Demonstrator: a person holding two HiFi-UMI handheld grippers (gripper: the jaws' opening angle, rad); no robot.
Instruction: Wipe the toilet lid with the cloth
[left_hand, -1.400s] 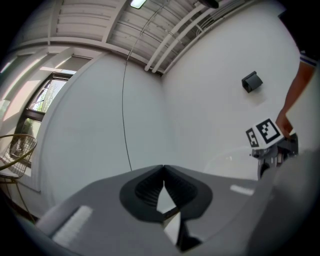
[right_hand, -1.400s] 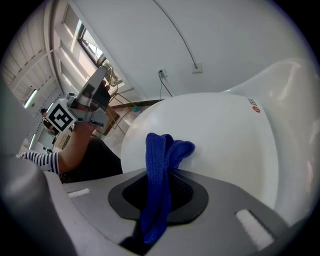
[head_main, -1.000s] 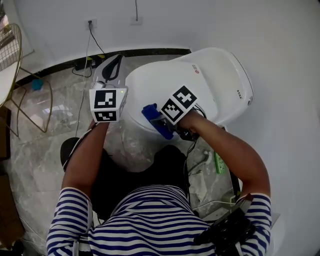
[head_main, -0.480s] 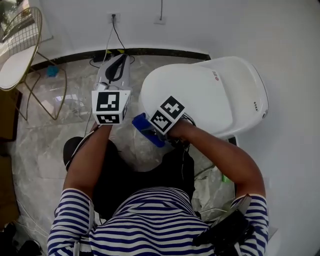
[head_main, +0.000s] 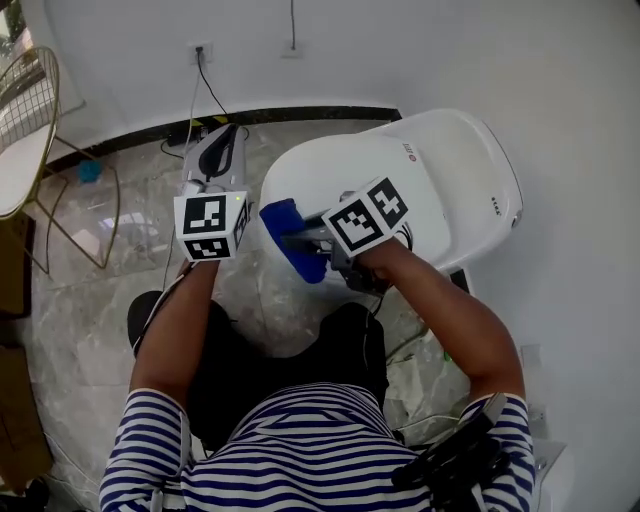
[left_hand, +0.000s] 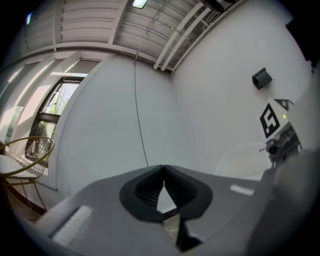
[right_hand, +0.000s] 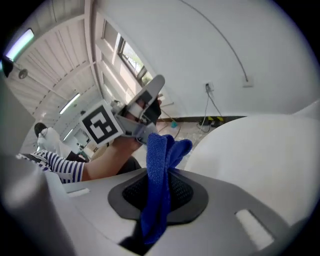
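Observation:
The white toilet lid (head_main: 400, 180) lies shut at centre right of the head view. My right gripper (head_main: 303, 240) is shut on a folded blue cloth (head_main: 290, 238) at the lid's front left edge. In the right gripper view the cloth (right_hand: 159, 165) stands up between the jaws, with the lid (right_hand: 260, 150) curving away just to its right. My left gripper (head_main: 226, 140) is held over the floor to the left of the toilet, pointing at the wall. Its jaws (left_hand: 163, 169) are shut with the tips touching and hold nothing.
A gold wire chair (head_main: 30, 120) stands at far left. A power strip with black cables (head_main: 185, 130) lies along the skirting below a wall outlet (head_main: 200, 50). A small teal object (head_main: 90, 170) sits on the marble floor. The white wall runs close behind and to the right of the toilet.
The right gripper has carried the blue cloth leftward along the front of the lid to its left edge. The left gripper stays beside the toilet, still shut.

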